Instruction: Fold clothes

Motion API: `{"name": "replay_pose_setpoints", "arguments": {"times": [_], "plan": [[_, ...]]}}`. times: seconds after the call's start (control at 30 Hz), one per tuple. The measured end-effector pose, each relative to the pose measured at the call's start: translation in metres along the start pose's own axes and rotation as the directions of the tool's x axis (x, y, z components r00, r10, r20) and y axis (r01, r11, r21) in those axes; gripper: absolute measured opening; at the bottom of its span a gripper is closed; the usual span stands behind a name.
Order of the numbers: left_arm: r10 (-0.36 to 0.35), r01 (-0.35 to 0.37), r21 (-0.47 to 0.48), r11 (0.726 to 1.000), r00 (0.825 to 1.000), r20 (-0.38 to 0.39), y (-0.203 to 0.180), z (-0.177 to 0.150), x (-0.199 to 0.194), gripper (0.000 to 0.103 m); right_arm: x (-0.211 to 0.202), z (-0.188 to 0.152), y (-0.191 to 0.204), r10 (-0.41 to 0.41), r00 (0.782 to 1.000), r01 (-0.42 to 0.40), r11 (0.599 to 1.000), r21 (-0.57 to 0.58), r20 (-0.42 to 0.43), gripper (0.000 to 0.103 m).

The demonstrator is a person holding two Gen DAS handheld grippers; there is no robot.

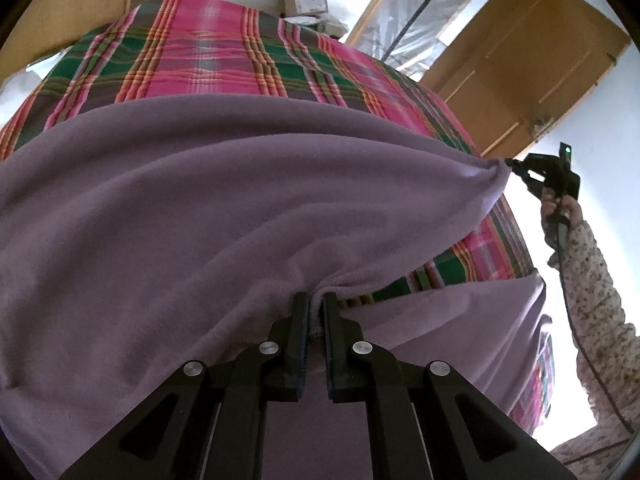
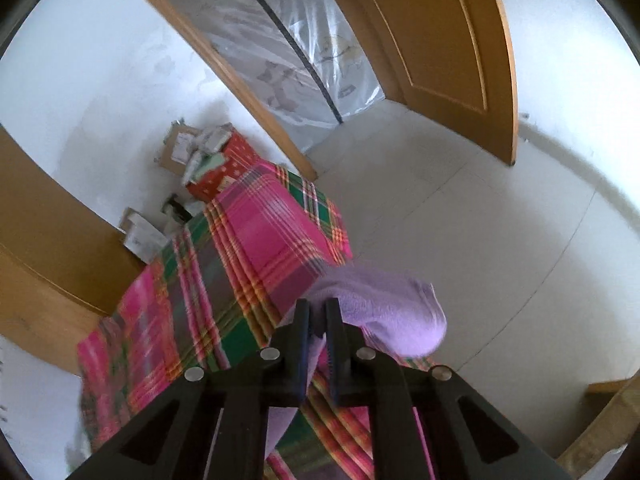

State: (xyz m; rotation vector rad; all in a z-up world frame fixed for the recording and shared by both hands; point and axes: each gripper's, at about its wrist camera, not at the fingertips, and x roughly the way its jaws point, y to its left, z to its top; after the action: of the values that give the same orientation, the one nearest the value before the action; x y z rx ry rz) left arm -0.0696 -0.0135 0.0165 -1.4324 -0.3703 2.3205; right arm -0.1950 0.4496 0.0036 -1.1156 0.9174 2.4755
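Note:
A lilac fleece garment (image 1: 200, 208) is stretched in the air above a bed with a pink and green plaid cover (image 1: 224, 68). My left gripper (image 1: 316, 304) is shut on a bunched edge of the garment. The right gripper (image 1: 516, 166) shows in the left wrist view at the right, pinching another corner of the same cloth, held by a hand in a floral sleeve (image 1: 592, 280). In the right wrist view my right gripper (image 2: 318, 312) is shut on the lilac garment (image 2: 392, 320), which folds over to the right of its fingers.
The plaid-covered bed (image 2: 256, 248) runs away from me toward a white wall. Cardboard boxes (image 2: 180, 148) and a red box (image 2: 228, 168) are piled at its far end. A wooden door (image 2: 448, 52) stands ajar beside a plastic-wrapped mattress (image 2: 288, 32). White floor (image 2: 480, 240) lies right of the bed.

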Motion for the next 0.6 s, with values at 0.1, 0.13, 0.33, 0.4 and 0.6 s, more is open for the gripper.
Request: {"name": "replay_pose_setpoints", "arguments": {"times": [0.1,0.13,0.33,0.4,0.6], "plan": [[0.000,0.000,-0.008,1.000,1.000,0.001,0.001,0.000,0.001,0.007,0.018,0.007,0.024,-0.086,0.996,0.083,0.989,-0.120,-0.019,0.010],[0.001,-0.001,-0.008,1.000,1.000,0.000,0.001,0.000,0.001,0.007,0.022,0.008,0.026,-0.085,0.996,0.080,0.988,-0.133,-0.035,0.010],[-0.001,0.001,-0.012,1.000,1.000,-0.005,0.002,0.003,0.007,0.007,0.005,0.004,0.003,0.010,1.000,-0.010,1.000,-0.012,0.011,0.028],[-0.002,0.002,-0.015,1.000,1.000,-0.004,0.002,0.003,0.007,0.007,-0.004,0.004,-0.004,0.033,0.999,-0.034,0.999,0.012,0.027,0.029],[-0.003,0.003,-0.018,1.000,1.000,-0.003,0.003,0.003,0.008,0.007,-0.025,-0.003,-0.029,0.098,0.994,-0.102,0.990,0.099,0.043,0.029]]}}
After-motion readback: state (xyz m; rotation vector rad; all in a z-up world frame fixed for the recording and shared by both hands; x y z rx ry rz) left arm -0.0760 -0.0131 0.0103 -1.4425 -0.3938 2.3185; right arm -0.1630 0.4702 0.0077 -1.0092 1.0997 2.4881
